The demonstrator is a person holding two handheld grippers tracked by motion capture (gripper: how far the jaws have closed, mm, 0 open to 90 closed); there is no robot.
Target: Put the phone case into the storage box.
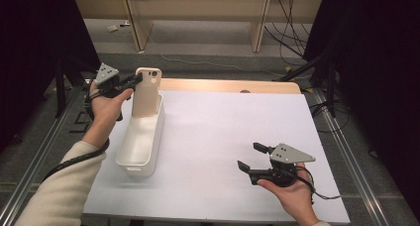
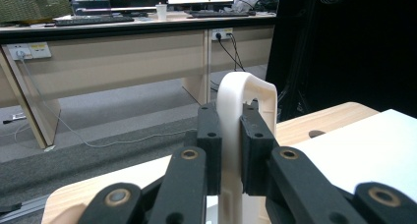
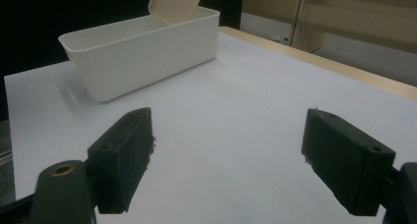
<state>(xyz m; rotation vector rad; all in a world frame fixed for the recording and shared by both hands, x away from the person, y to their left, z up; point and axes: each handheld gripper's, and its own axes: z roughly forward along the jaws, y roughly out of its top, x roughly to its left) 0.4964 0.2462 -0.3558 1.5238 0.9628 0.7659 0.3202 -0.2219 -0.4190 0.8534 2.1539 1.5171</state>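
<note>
A cream flat lid (image 1: 147, 93) with a hole near its top stands upright in the far end of a long white box (image 1: 130, 165) on the left of the white tabletop. My left gripper (image 1: 137, 80) reaches in from the left, shut on the lid's upper edge; in the left gripper view both pads press on the lid (image 2: 231, 98) at the left gripper (image 2: 230, 135). My right gripper (image 1: 249, 155) rests in a hand near the front right, open with nothing between its jaws. The right gripper (image 3: 226, 155) faces the box (image 3: 147, 57) and the lid (image 3: 174, 3) across bare table.
A white sheet (image 1: 223, 137) covers the table, with a wooden edge (image 1: 228, 84) along the far side. Metal rails (image 1: 356, 166) run along both sides. Beyond stand wooden desk legs (image 1: 260, 23) and floor cables (image 1: 292, 32).
</note>
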